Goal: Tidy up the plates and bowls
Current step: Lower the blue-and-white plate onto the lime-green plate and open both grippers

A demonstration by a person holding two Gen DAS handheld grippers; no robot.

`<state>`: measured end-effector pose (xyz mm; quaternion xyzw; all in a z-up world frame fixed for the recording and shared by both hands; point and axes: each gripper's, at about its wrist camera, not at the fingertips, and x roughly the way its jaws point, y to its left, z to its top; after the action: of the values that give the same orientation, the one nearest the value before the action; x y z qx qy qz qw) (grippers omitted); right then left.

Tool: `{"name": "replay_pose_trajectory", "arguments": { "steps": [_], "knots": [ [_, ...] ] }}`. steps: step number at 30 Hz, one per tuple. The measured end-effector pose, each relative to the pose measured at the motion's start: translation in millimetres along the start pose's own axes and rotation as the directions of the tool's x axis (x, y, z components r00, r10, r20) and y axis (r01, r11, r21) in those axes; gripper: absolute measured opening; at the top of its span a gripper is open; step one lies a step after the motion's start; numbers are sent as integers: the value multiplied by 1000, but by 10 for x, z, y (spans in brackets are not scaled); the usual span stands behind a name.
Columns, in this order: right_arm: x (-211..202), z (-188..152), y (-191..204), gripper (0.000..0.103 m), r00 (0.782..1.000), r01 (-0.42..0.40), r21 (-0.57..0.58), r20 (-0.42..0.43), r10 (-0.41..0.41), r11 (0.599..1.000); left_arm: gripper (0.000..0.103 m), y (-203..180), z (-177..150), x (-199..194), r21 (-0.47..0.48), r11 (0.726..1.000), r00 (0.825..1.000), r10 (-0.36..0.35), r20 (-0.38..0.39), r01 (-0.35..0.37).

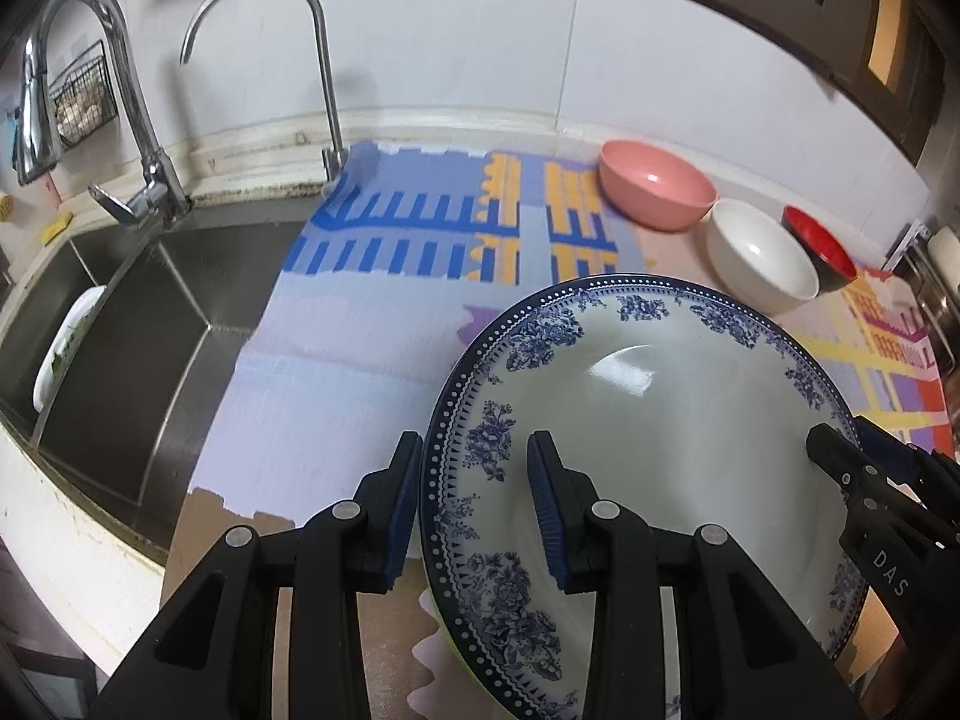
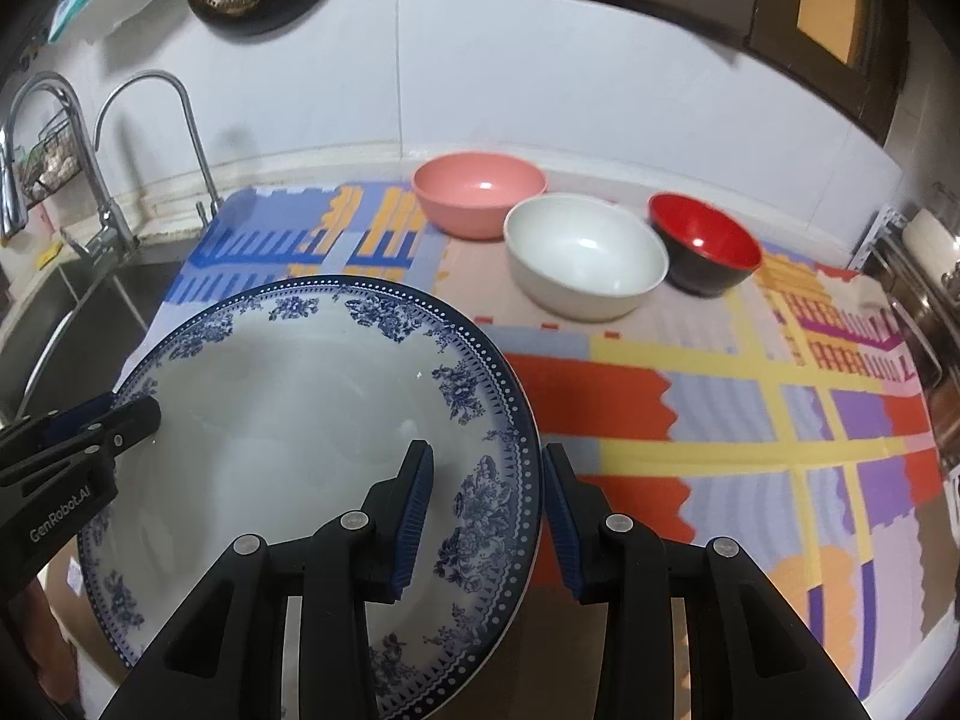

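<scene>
Between both grippers [image 1: 474, 510], probably gripped, plate [image 1: 660, 372]

Two close downward wrist views, plate [image 1: 648, 396] shared

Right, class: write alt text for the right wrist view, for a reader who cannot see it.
Two grippers hold a blue-and-white floral plate by opposite rims above a colourful mat. Behind sit a pink bowl, white bowl and red-and-black bowl; a sink lies left.
</scene>
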<state>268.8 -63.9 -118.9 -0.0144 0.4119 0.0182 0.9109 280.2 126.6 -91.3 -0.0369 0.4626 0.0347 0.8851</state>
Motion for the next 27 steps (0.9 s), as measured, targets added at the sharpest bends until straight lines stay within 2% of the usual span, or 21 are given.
{"name": "replay_pose_trajectory", "arguments": {
  "steps": [11,27],
  "knots": [
    [287,-136,35,38,995,-17,12,-98,18,1000,35,9,-92,228,12,1000,997,18,-75,-17],
    [422,-224,20,38,988,-24,7,-150,25,1000,37,-11,-116,331,7,1000,993,25,-111,-25]
  ]
}}
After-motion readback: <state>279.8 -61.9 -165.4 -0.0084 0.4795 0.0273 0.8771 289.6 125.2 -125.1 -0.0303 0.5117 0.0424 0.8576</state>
